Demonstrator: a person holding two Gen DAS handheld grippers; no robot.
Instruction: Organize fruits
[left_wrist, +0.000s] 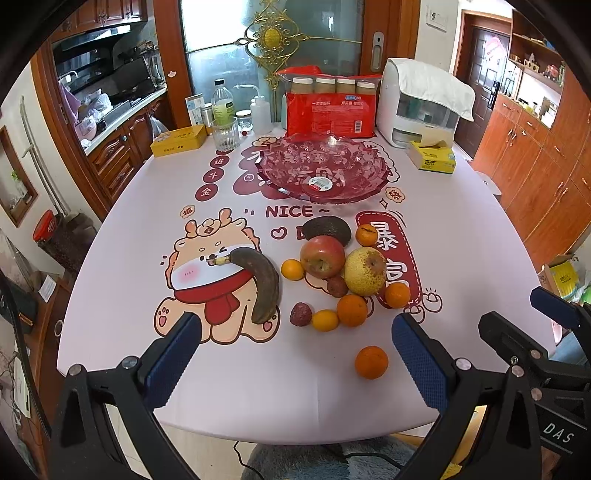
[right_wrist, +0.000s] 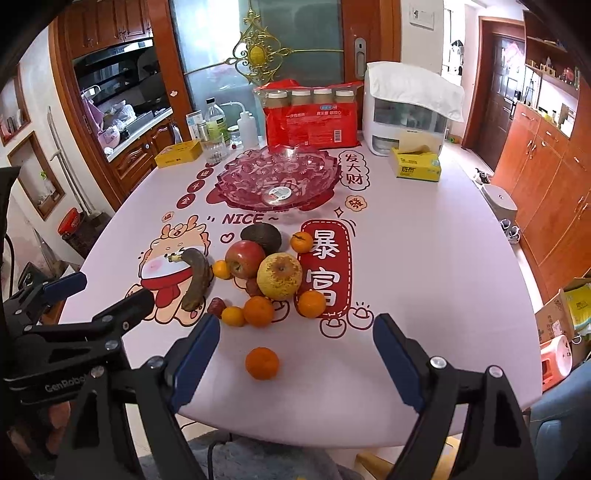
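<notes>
While both tools hover over the near edge of the table (left_wrist: 110, 280), no fruit has yet been lifted, so the task appears to be at its start. The left gripper (left_wrist: 295, 354) has its jaws spread wide and holds nothing; the right gripper (right_wrist: 295, 354) is likewise spread and empty. Each is aimed along the table toward the fruit, probably so that either can descend without turning.

The fruit lies loose on the printed cloth, between the grippers and the red glass bowl (left_wrist: 369, 184), which stands empty farther back and is the likely destination. A browned banana (left_wrist: 267, 284) rests apart to the left. The main cluster packs an apple (left_wrist: 322, 256), a blemished pear (left_wrist: 365, 271) and an avocado (left_wrist: 328, 229) closely together, with small oranges (left_wrist: 351, 310) and two dark reddish fruits around them. A lone orange (right_wrist: 262, 363) sits nearest, clear of the cluster and roughly between the right gripper's fingers (right_wrist: 195, 354); it is judged the easiest first pick, since closing on it would disturb no neighbour. Round fruit may roll if nudged.
</notes>
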